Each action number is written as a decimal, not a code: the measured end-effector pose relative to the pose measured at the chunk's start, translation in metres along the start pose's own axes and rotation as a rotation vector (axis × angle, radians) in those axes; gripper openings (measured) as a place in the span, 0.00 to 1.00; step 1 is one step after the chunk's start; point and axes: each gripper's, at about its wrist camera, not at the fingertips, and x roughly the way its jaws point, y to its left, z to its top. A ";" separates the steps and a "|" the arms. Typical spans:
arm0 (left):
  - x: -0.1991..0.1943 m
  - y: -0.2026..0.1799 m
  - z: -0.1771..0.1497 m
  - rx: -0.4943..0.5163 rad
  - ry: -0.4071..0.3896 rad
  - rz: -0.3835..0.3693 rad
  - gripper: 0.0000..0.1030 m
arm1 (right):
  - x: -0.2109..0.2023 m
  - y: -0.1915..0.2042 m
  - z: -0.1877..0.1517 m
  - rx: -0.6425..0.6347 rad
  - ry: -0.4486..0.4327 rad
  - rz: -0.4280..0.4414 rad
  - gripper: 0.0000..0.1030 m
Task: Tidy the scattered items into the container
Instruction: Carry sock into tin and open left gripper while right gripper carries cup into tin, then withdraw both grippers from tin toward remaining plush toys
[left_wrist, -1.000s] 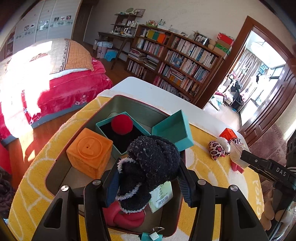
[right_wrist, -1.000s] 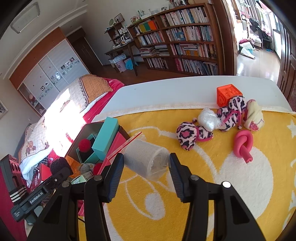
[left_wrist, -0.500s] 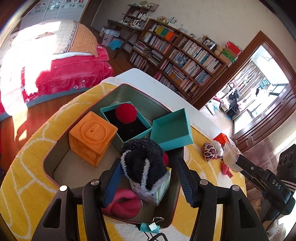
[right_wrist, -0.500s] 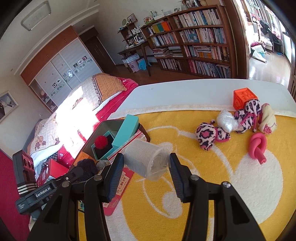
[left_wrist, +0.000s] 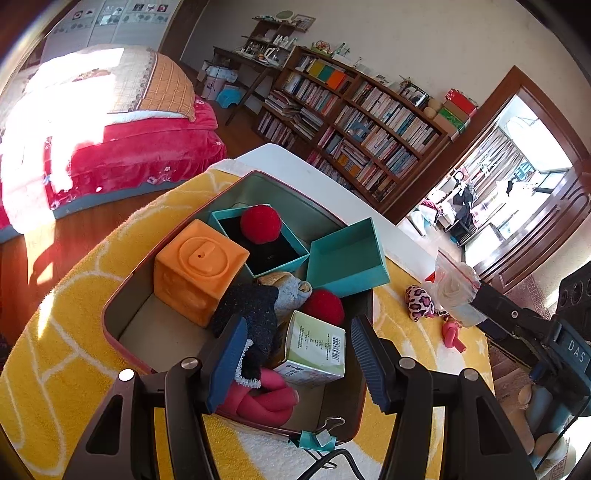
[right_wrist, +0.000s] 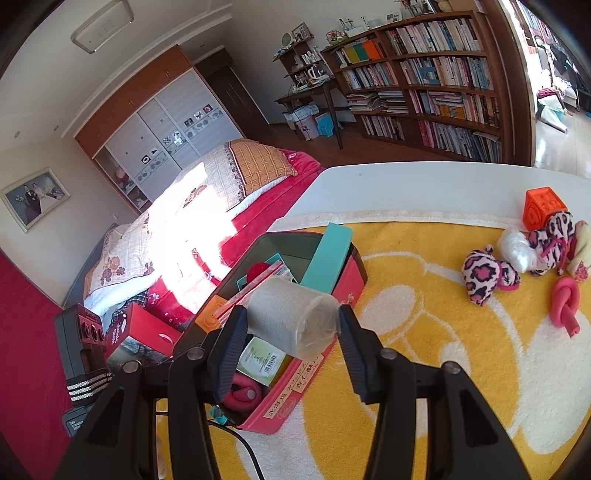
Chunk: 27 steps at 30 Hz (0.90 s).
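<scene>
The left tongs (left_wrist: 299, 350) hang wide apart and hold nothing, above the near end of the red box (left_wrist: 110, 325) that serves as the container. Inside it lie one orange cube (left_wrist: 197, 269), two teal boxes, one upright (left_wrist: 258, 236) and one tipped (left_wrist: 345, 258), two red pompoms (left_wrist: 260, 223), a black sock (left_wrist: 251, 314), a grey sock (left_wrist: 290, 291), a green carton (left_wrist: 316, 347) and a pink knot (left_wrist: 264, 400).

The right tongs (right_wrist: 290, 328) grip a bagged white roll (right_wrist: 291, 317) over the box's edge. Loose items remain well apart on the yellow rug (right_wrist: 424, 369): two leopard-print socks (right_wrist: 482, 273), one clear bag (right_wrist: 515, 249), one pink knotted tube (right_wrist: 565, 302), one small orange cube (right_wrist: 543, 206) and a cream sock at the frame edge.

The rug covers a white counter (right_wrist: 406, 188). Behind it are a bed with a red blanket (left_wrist: 110, 147), a long bookshelf (left_wrist: 369, 129) and a wardrobe (right_wrist: 166, 125).
</scene>
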 end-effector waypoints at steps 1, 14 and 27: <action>0.000 0.000 -0.001 0.005 -0.003 0.003 0.59 | 0.002 0.004 0.003 -0.001 0.000 0.010 0.52; 0.000 -0.003 -0.009 0.040 -0.001 -0.001 0.59 | 0.034 0.025 0.016 0.031 0.059 0.113 0.67; 0.008 -0.040 -0.017 0.122 0.018 -0.037 0.59 | -0.003 -0.028 0.003 0.114 -0.002 0.038 0.67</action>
